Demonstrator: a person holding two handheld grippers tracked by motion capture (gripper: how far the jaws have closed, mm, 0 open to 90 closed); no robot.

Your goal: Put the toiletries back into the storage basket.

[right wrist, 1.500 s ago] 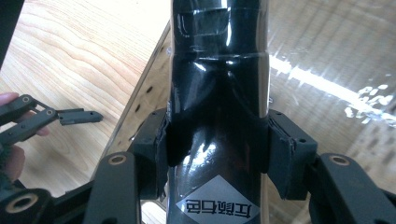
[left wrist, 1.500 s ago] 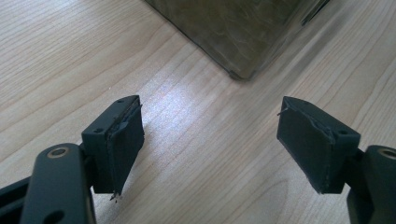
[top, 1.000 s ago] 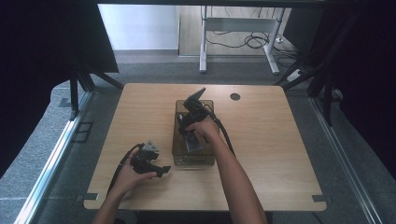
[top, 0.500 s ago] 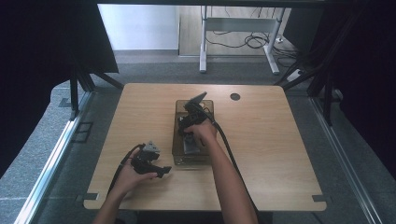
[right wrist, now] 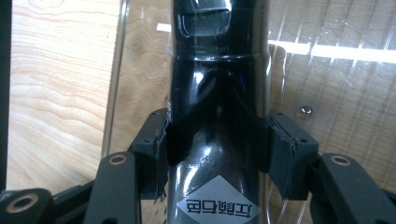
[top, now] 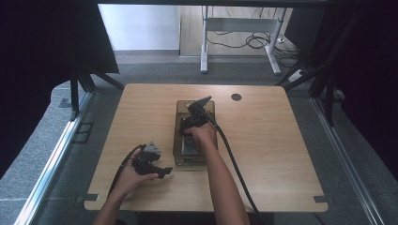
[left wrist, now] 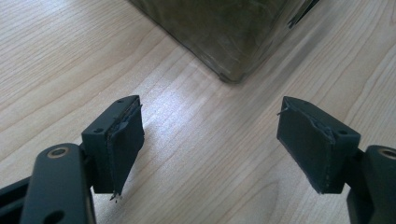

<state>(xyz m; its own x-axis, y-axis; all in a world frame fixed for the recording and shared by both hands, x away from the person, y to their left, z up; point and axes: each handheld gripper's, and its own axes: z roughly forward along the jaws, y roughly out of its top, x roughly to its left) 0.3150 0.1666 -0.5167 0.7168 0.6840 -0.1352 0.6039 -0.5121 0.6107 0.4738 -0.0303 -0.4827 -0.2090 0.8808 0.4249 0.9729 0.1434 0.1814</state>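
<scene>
My right gripper (right wrist: 217, 140) is shut on a glossy black tool-like object (right wrist: 217, 70) with a white diamond label; both pads press its sides. In the high view the black object (top: 202, 102) sticks up and away over a clear plastic box (top: 177, 140) in the middle of the table, with the right gripper (top: 192, 123) just above the box. My left gripper (left wrist: 210, 135) stands open with nothing between its jaws, low over the wood. It points at the near corner of the clear box (left wrist: 224, 37). In the high view the left gripper (top: 162, 172) lies left of the box's front.
The wooden table (top: 281, 154) has a round cable hole (top: 236, 97) at the back right. A small metal screw (right wrist: 306, 110) shows through the box floor. The right gripper's cable (top: 234, 164) trails toward the front edge. Dark curtains and frame legs flank the table.
My right gripper, with the black object in it, has slid a little toward the person over the box. The left gripper has hardly moved.
</scene>
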